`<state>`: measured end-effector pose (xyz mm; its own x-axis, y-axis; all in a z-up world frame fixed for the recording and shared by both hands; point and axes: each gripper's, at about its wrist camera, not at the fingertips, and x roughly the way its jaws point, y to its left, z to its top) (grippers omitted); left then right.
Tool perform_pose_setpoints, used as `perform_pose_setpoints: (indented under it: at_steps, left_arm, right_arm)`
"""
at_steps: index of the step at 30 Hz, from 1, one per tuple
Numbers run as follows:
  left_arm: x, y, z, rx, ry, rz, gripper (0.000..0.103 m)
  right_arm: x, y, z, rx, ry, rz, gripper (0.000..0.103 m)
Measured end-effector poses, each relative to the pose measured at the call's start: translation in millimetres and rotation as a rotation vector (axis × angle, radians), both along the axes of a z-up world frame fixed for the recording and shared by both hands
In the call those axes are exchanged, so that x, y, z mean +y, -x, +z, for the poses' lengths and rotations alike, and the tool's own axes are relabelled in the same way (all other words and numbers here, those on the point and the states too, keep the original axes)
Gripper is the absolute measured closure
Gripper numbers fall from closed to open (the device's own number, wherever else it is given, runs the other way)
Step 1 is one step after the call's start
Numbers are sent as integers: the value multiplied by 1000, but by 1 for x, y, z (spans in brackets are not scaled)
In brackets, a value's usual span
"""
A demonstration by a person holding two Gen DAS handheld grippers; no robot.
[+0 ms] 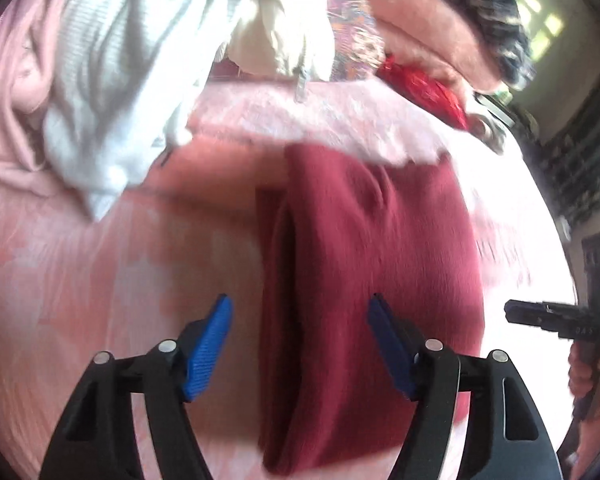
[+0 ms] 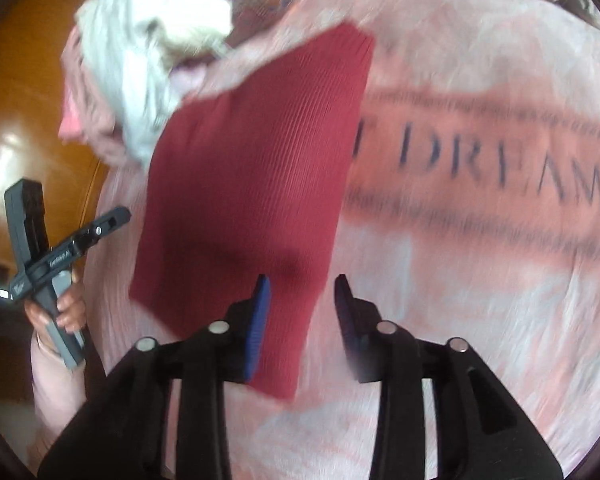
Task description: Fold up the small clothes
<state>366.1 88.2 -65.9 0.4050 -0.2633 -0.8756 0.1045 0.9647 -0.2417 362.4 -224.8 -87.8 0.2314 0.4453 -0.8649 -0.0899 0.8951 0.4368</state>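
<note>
**A:** Where is there room to pass?

**B:** On the pink blanket [image 2: 480, 288] right of the folded maroon ribbed garment [image 2: 252, 184]; that stretch, with the printed lettering [image 2: 500, 172], lies bare. Left of the garment there is also a bare strip of blanket in the left wrist view.

**A:** What blocks the way?

**B:** At the far left, a heap: a white knitted garment [image 1: 112, 80] lying over a pale pink one [image 1: 8, 120]. A red fabric item [image 1: 424, 84] sits at the far edge. The left tongs [image 1: 300, 320] stand open over the maroon garment's near end; the right tongs [image 2: 302, 300], also open, are above its near corner.
</note>
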Motion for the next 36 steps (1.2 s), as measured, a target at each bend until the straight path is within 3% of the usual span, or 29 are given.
perform_pose_setpoints:
  at_steps: [2,6,10,15,17,20,23,24,29,32,36]
  left_arm:
    - [-7,-28,-10,35,12,43,32]
    - [-19,-54,-35,100,12,36,33]
    - [-19,-65,-47,128,23,23,57]
    - [-3,-62,-52,132,81,57,62]
    - [-3,-58,-48,123,100,60,58]
    - [2,-44,-34,99,98,41,40]
    - [9,-24,-25,81,114,-28,21]
    - [12,-18,-26,78,129,-43,17]
    - [13,-14,-48,148,153,-33,17]
    - [9,-15,-61,186,178,-52,17]
    - [6,-20,-74,219,209,-55,11]
  right_arm:
    - [5,-21,0,-14,-6,-20,57]
    - [5,-49,-15,1,-27,-20,54]
    - [11,-61,-31,10,-19,-37,57]
    - [19,-58,-33,-4,8,-44,55]
    - [18,-52,-22,-21,-9,-27,52]
    - [12,-39,-7,-42,-28,-9,27]
    - [7,-22,-3,-28,-24,32,22]
    - [7,-16,-5,-20,-6,43,22]
    - [18,-3,-24,21,13,80,22]
    - [23,-7,-33,41,-39,72,22]
    - [29,-15,-45,76,-81,49,32]
